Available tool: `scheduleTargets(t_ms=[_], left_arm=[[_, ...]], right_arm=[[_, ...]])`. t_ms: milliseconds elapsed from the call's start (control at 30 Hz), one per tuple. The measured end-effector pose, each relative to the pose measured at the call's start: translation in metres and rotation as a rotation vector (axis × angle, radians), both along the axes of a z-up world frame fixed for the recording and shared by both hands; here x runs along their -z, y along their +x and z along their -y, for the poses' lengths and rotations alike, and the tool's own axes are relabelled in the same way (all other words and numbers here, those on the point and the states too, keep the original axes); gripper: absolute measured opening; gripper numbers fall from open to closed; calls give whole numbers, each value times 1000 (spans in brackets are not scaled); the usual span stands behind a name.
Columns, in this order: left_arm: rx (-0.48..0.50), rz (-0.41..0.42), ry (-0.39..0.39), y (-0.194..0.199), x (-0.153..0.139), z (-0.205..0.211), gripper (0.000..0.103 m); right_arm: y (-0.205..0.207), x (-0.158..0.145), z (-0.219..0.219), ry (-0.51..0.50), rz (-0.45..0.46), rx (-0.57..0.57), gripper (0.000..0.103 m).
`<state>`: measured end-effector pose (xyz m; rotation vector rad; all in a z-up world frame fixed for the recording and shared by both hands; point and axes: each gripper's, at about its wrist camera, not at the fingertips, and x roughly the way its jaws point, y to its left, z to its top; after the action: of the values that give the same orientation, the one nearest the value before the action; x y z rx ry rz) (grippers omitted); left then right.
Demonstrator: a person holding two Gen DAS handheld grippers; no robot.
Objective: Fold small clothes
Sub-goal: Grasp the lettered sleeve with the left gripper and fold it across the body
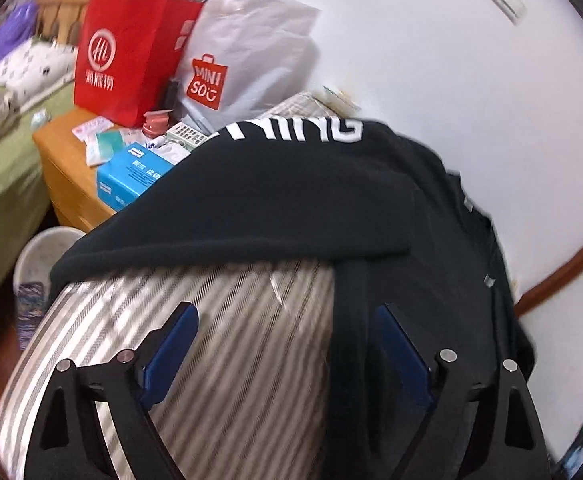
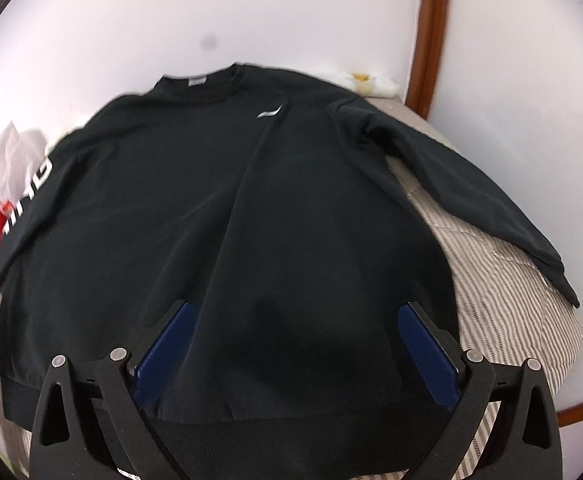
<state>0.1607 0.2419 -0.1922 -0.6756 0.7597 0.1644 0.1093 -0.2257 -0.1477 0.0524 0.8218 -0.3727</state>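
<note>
The black long-sleeved sweatshirt (image 2: 227, 216) lies flat, front up, on the striped quilted bed (image 2: 503, 292). Both the left gripper (image 1: 283, 356) and right gripper (image 2: 295, 352) hover, jaws apart, empty; better pinch sleeve cuff and hem edge together, folding inward evenly.

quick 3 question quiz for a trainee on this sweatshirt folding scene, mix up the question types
1. True or false: the black sweatshirt is already folded in half on the striped bedding.
2. Which bag stands nearest the red paper bag? A) grey Miniso bag B) blue backpack C) brown sack
3. Fill in: the white lettering runs along the sweatshirt's ____.

Key
1. False: it lies spread flat, front up, with both sleeves out to the sides.
2. A
3. Sleeve: the lettered sleeve is the one in front of the open left gripper; the right gripper is open over the hem.
</note>
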Motion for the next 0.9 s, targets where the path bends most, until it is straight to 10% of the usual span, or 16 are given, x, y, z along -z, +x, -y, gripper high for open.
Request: scheduleTargets(t_ms=[333,400,467,500,900], left_arm=[[-70,33,-78,41,15,-26,79],[-104,4,-40,48,13,-28,63],[-122,-40,4,57,13,-31,14],[-131,-50,9,59,11,-34,7],[40,131,361,91,-109,62,7]], right_arm=[[8,7,-12,-74,-8,-14,100],[9,6,-8,-45,-4,-19,100],[9,4,-4,-21,-4,-30,100],[9,2,0,7,-3,-35,100],[-9,-26,37,26,91,-51,100]])
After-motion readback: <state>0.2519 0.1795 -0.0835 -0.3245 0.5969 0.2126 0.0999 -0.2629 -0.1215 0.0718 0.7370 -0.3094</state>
